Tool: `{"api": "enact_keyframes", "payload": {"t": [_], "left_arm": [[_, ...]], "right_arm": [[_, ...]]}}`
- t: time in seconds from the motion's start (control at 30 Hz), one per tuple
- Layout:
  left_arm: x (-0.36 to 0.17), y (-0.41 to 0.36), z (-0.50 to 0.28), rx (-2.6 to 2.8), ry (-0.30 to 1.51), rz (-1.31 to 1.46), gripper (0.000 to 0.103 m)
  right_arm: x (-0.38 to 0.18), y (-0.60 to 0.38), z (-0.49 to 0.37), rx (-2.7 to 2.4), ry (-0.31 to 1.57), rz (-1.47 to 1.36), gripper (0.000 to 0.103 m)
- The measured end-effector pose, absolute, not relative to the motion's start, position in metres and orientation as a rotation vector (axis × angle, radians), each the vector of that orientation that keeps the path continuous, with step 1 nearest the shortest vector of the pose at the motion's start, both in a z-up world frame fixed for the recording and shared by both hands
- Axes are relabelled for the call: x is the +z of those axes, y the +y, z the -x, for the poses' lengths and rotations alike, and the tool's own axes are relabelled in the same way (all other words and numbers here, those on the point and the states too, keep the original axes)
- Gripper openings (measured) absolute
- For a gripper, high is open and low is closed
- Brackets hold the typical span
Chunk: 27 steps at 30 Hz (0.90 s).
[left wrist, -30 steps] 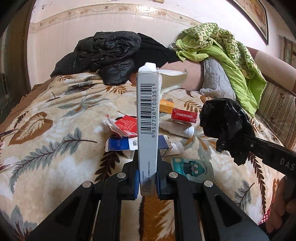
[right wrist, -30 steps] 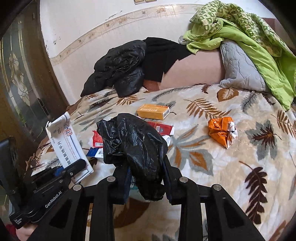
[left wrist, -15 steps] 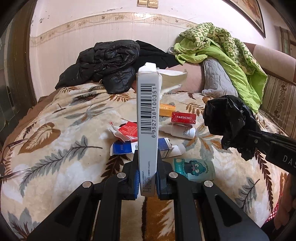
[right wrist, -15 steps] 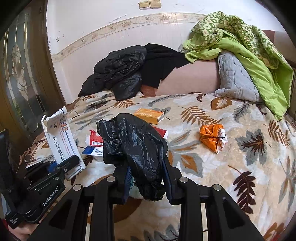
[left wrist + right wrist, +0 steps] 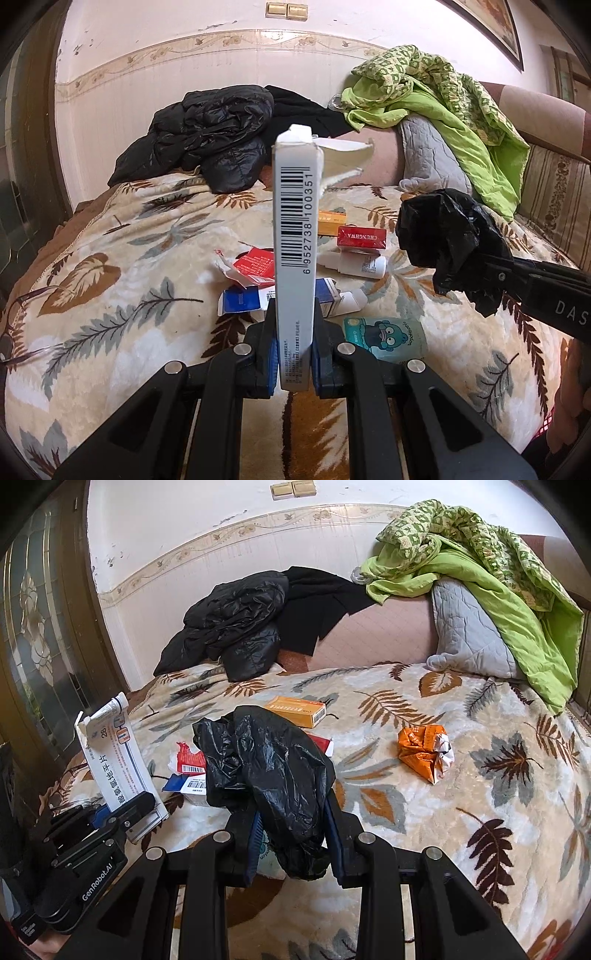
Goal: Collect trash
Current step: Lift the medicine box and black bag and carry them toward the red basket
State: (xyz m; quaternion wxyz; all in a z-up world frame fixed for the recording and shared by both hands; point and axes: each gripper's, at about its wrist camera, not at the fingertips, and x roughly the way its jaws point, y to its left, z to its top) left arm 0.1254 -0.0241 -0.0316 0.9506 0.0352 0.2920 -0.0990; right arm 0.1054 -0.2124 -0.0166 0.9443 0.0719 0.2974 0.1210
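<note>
My left gripper [image 5: 294,350] is shut on a tall white medicine box [image 5: 296,236] with a barcode, held upright above the bed; the right wrist view shows the same white box [image 5: 114,764] at the left. My right gripper [image 5: 291,834] is shut on a crumpled black plastic bag [image 5: 269,771], which the left wrist view shows as a black bag [image 5: 447,240] to the right of the box. On the leaf-patterned blanket [image 5: 110,266] lie a red carton [image 5: 362,236], an orange box [image 5: 297,710], a blue box [image 5: 240,299], a torn red packet [image 5: 255,266], a teal pouch [image 5: 386,338] and a crumpled orange wrapper [image 5: 424,753].
A black jacket [image 5: 207,140] is piled at the head of the bed by the wall. A green quilt [image 5: 480,565] drapes over a grey pillow [image 5: 465,635] at the right. A dark wooden door frame [image 5: 40,627] stands at the left.
Both views have tilted up slightly, showing more wall and the light switches. The box and the bag stay gripped as before.
</note>
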Motion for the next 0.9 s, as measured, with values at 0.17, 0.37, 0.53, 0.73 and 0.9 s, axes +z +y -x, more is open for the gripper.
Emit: {"api": "enact_keyframes", "payload": {"t": [0.17, 0.37, 0.53, 0.73, 0.9], "left_arm": [[-0.032, -0.027, -0.124, -0.203, 0.587, -0.088, 0.013], [-0.033, -0.030, -0.123, -0.202, 0.584, -0.099, 0.013], [-0.033, -0.031, -0.123, -0.202, 0.582, -0.104, 0.013], [-0.033, -0.033, -0.121, -0.212, 0.579, -0.110, 0.013], [-0.033, -0.035, -0.120, -0.227, 0.573, -0.118, 0.013]], "right_arm": [[-0.016, -0.212, -0.105, 0.247, 0.606, -0.149, 0.032], [-0.015, -0.214, -0.105, 0.242, 0.602, -0.163, 0.032], [-0.014, -0.215, -0.105, 0.239, 0.600, -0.171, 0.032], [-0.013, -0.218, -0.104, 0.233, 0.598, -0.179, 0.032], [-0.013, -0.219, -0.104, 0.229, 0.598, -0.185, 0.032]]}}
